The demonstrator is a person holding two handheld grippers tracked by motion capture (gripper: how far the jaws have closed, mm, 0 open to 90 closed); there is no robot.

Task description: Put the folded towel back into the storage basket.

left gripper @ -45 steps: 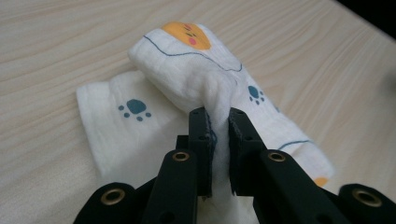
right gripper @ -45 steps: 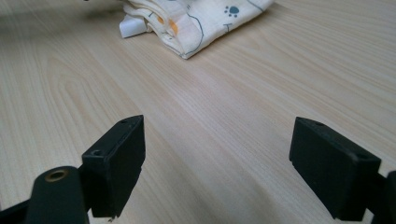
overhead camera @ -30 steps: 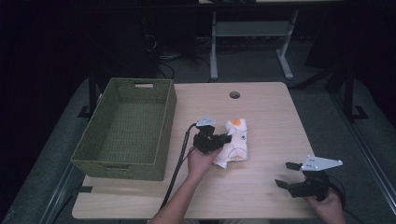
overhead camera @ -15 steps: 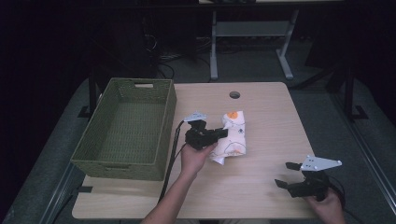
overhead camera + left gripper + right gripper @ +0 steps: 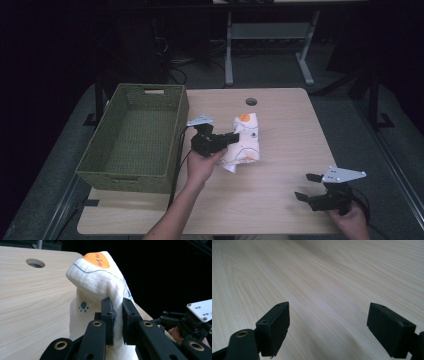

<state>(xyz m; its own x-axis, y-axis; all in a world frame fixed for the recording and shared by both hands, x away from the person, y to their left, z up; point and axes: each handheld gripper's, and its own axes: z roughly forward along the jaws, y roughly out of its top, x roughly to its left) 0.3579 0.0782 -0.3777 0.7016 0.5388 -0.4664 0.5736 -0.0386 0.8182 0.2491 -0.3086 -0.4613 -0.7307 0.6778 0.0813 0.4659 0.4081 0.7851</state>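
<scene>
A white cloth (image 5: pixel 243 141) with orange and blue prints is bunched up at the middle of the wooden table (image 5: pixel 280 200), partly lifted. My left gripper (image 5: pixel 234 136) is shut on a fold of the cloth (image 5: pixel 100 282), with the fabric pinched between its pads (image 5: pixel 108 315). My right gripper (image 5: pixel 307 187) rests low at the table's front right, open, with bare wood between its fingers (image 5: pixel 275 326).
A green woven basket (image 5: pixel 135 172) stands at the table's left side, right beside my left hand. A round cable hole (image 5: pixel 251 102) sits near the far edge. Table legs and cables lie on the dark floor beyond.
My left gripper has carried the cloth leftward and slightly away, toward the basket. The right gripper has stayed put.
</scene>
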